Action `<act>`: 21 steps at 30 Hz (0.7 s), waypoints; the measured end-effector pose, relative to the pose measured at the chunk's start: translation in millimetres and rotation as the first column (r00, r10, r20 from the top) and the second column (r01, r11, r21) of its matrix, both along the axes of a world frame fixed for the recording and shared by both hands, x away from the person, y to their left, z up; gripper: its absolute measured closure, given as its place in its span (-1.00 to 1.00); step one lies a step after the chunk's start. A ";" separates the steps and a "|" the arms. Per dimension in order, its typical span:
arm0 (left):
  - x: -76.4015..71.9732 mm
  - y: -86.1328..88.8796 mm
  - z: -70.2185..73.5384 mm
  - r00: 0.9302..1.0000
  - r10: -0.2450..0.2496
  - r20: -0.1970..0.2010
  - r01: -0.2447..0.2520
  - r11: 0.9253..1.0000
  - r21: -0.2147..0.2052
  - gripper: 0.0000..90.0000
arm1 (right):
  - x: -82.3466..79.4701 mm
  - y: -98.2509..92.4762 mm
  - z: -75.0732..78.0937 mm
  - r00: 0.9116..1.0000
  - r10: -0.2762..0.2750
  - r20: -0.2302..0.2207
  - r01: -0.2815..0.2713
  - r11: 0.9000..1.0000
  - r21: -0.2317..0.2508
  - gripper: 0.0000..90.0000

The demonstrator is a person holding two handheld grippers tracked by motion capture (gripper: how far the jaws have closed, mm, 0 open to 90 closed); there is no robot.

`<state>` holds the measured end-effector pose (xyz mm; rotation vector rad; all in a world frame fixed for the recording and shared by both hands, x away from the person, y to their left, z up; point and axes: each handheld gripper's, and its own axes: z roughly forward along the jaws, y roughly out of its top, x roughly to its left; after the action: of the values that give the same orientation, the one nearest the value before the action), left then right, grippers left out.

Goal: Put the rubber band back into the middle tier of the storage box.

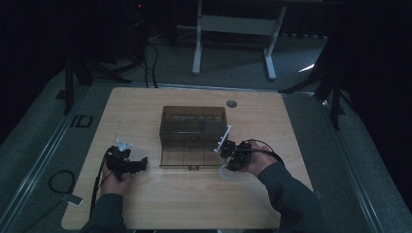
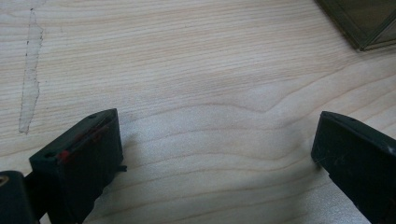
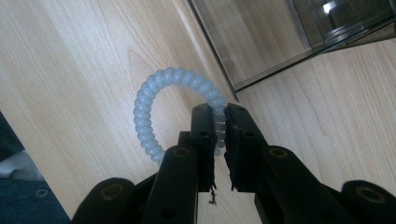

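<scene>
A pale, translucent spiral-coil hair tie of smooth plastic (image 3: 154, 100), its ribbed loops forming an open ring, lies against the light wood-grain surface (image 3: 84, 60) just beside the front edge of a smoky brown transparent plastic organiser box (image 1: 193, 127). The box is rectangular with thin dividers inside, and its flat see-through lid panel (image 3: 252, 42) lies folded down on the surface toward the person. The right gripper (image 3: 220, 116), black and blocky with round screw heads along its arms, has its jaws drawn close together on one side of the coil ring, the ribbed strand pinched between the two flat pads; the rest of the ring curves out free to the left of the jaws in the right gripper view. In the high view the ring (image 1: 227, 174) sits at the near right corner of the lid. The left gripper (image 2: 215, 154) rests well apart from the box, low over bare wood, its jaws spread wide with nothing between them. A faint pale scuff streak (image 2: 30, 70) runs along the grain nearby.
</scene>
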<state>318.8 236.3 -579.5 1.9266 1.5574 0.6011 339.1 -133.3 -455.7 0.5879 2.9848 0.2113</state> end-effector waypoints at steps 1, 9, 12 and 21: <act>0.0 0.0 0.0 1.000 0.000 0.000 0.000 1.000 0.000 -0.96 | 0.5 -0.2 0.3 1.000 0.000 0.001 0.000 1.000 0.001 0.82; 0.0 0.0 0.0 1.000 0.000 0.000 0.000 1.000 0.000 -0.96 | 4.8 1.6 5.5 1.000 -0.012 0.007 0.012 1.000 0.015 0.82; 0.0 0.0 0.0 1.000 0.000 0.000 0.000 1.000 0.000 -0.96 | 5.5 2.3 6.3 1.000 -0.016 0.007 0.016 1.000 0.017 0.82; 0.1 -0.2 -0.2 1.000 0.002 0.003 -0.002 1.000 -0.002 -0.96 | 10.1 3.2 10.2 0.999 -0.033 0.022 0.032 0.999 0.035 0.82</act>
<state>318.9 236.1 -579.8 1.9223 1.5575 0.6030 349.2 -130.1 -445.5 0.6327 2.9527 0.2656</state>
